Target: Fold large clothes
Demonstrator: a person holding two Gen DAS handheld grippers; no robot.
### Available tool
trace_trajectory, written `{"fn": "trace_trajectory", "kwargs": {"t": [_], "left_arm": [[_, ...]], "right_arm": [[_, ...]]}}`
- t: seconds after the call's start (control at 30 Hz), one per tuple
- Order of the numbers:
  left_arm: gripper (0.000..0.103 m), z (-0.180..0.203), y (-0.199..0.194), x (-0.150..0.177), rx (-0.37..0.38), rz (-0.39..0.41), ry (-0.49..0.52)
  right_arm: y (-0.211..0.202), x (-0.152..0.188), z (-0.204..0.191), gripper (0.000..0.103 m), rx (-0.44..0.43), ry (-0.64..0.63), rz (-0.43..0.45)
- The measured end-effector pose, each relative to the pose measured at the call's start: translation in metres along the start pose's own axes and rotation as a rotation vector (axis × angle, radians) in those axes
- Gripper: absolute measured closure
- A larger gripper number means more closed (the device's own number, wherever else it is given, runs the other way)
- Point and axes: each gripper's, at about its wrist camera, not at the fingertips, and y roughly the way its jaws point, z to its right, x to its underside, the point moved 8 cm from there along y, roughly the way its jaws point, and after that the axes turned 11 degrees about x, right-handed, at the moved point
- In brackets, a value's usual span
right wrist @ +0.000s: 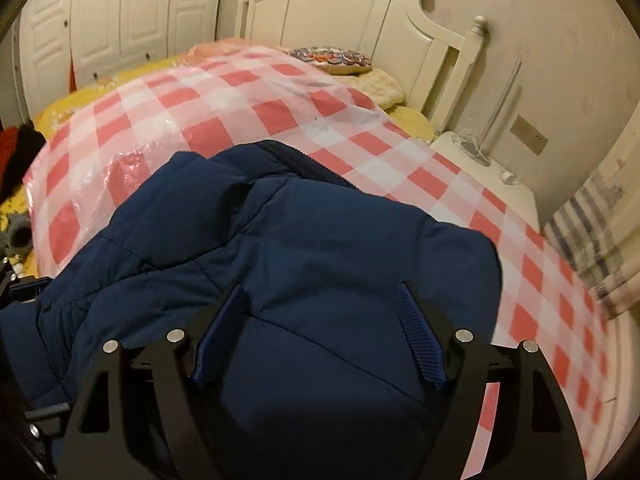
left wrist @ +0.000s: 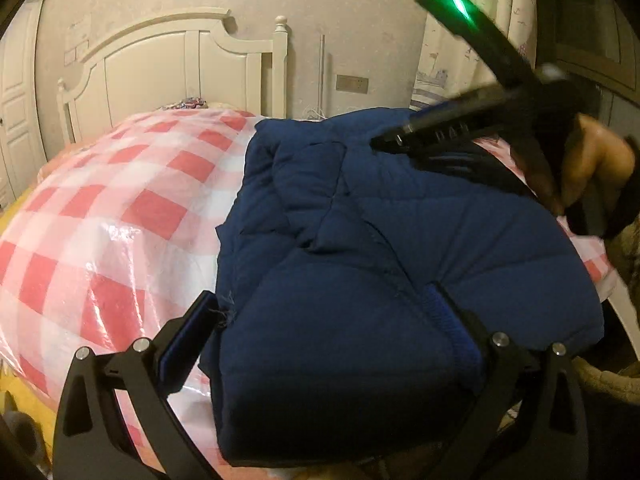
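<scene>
A navy padded jacket lies folded in a thick bundle on the red-and-white checked plastic sheet that covers the bed. My left gripper stands wide open at the bundle's near end; its left finger is at the jacket's edge and its right finger rests against the fabric. In the right wrist view my right gripper is open over the jacket, its pads apart on either side of a fabric fold. In the left wrist view the right gripper shows blurred at the jacket's far edge, held by a hand.
A white headboard stands at the far end, with cushions before it. A white bedside table with a lamp stands to the right, beside a striped curtain. White wardrobes line the left wall. Dark clothes lie at the bed's left edge.
</scene>
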Motion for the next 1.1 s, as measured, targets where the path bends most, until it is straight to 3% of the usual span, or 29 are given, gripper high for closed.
{"fn": "trace_trajectory", "kwargs": {"t": [0.13,0.23,0.33,0.47,0.53,0.67,0.73,0.87,0.97,1.0,1.1], "left_arm": [[0.002,-0.002,0.001,0.001,0.024,0.005,-0.047],[0.002,-0.002,-0.002,0.001,0.016,0.011,-0.04],[0.002,-0.006,-0.004,0.003,0.004,0.022,-0.05],[0.002,-0.007,-0.004,0.006,0.037,0.021,-0.068],[0.002,-0.007,-0.004,0.005,0.031,0.023,-0.061],[0.002,-0.009,-0.003,0.007,0.028,0.027,-0.067],[0.002,-0.009,-0.003,0.008,0.037,0.026,-0.073],[0.002,-0.006,-0.003,0.008,0.036,0.028,-0.074],[0.002,-0.006,-0.003,0.008,0.031,0.025,-0.07],[0.002,-0.006,-0.002,0.008,0.031,0.019,-0.068],[0.002,-0.003,-0.002,0.008,0.006,0.007,-0.05]], "right_arm": [[-0.013,-0.036,-0.022,0.043,0.013,-0.1,0.071],[0.009,-0.05,-0.055,0.059,-0.02,-0.197,0.009],[0.052,-0.039,-0.087,0.06,0.013,-0.315,-0.111],[0.058,-0.039,-0.094,0.061,0.069,-0.345,-0.104],[0.052,-0.039,-0.09,0.061,0.061,-0.323,-0.094],[0.005,-0.042,-0.071,0.061,-0.107,-0.153,-0.029],[-0.034,-0.037,-0.058,0.059,-0.102,-0.126,0.059],[-0.086,0.01,-0.027,0.058,-0.038,-0.067,0.129],[-0.085,0.049,-0.017,0.04,-0.016,-0.015,0.116],[-0.069,0.073,-0.021,0.039,-0.031,-0.013,0.059],[-0.07,0.09,-0.017,0.038,-0.052,0.067,0.108]]}}
